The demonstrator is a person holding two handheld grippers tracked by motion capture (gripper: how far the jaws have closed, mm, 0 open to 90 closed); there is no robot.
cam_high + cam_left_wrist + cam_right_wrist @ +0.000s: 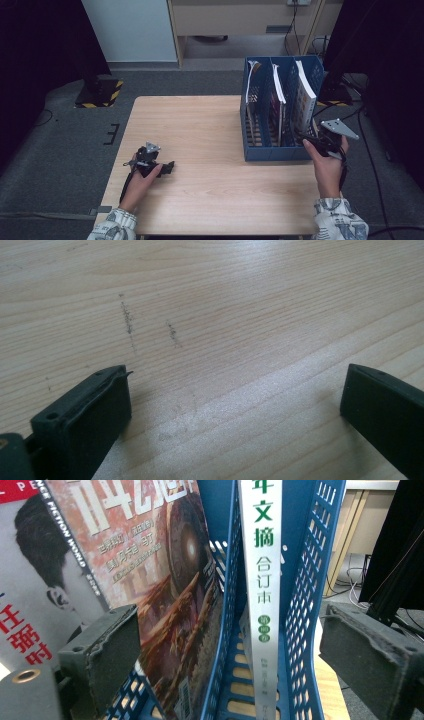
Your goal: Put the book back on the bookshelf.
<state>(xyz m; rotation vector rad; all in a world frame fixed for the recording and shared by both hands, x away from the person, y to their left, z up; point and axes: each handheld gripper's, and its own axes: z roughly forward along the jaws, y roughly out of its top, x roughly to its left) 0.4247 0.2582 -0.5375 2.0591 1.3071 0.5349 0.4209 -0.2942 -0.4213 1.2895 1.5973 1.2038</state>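
We see our right gripper [227,655] spread wide and holding nothing, the thick white-spined book [260,565] with green characters standing upright straight ahead between its jaws, in the rightmost slot of the blue perforated plastic file rack [307,580]. Our left gripper [235,405] is open too, empty above the pale wooden table [225,315].

Magazine [135,580] covers cropped, partly hidden

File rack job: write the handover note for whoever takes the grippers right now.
Left gripper: open, holding nothing, resting low on the table at its near left.
Right gripper: fingers wide apart, holding nothing, at the front of the blue file rack.
Rack stands at the table's right; white-spined book in its right slot, magazine in the next.
Done: books stand in the rack.
Left: probably back the right gripper away.
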